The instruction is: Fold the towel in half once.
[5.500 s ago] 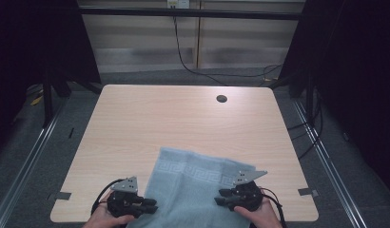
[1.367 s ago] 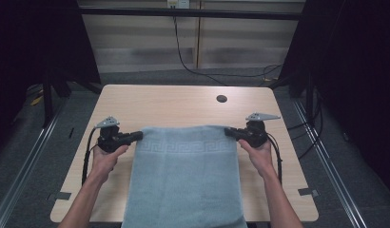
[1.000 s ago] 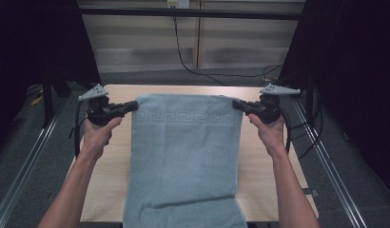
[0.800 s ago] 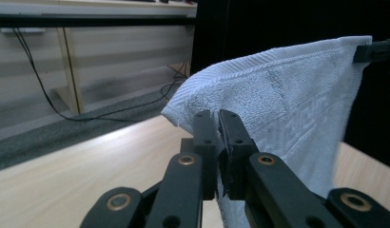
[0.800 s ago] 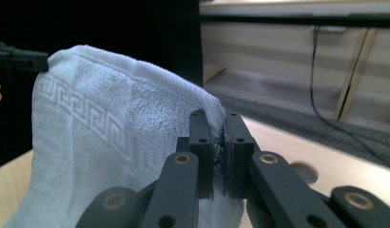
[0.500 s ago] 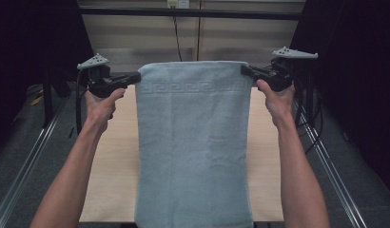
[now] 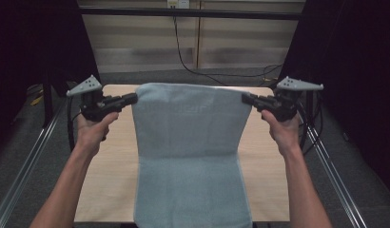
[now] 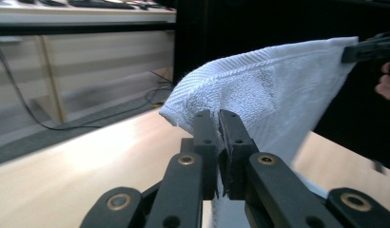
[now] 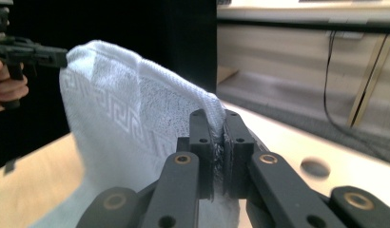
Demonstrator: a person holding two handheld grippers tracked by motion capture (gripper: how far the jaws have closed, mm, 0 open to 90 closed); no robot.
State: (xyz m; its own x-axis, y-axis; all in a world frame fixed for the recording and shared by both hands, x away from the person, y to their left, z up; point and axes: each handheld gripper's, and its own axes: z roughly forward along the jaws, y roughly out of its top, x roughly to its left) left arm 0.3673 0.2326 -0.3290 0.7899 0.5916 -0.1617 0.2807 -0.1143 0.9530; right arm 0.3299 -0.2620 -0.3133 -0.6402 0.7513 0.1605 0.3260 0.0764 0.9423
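Hand-held grippers (image 7: 131, 99) (image 7: 246, 98) w/ unlabelled towel (image 7: 190, 142)

No readable text, label or number anywhere

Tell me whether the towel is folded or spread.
Spread: the towel hangs as one flat sheet from its top corners, held by the left gripper and right gripper.

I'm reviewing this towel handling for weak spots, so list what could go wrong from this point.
1. The left gripper and right gripper each pinch just a corner of the towel; the hanging weight could pull a corner out.
2. The towel's lower part lies on the table and reaches its near edge, so it may slide off or fold unevenly if lowered carelessly.
3. The top edge sags between the grippers; uneven hands could skew the next fold.
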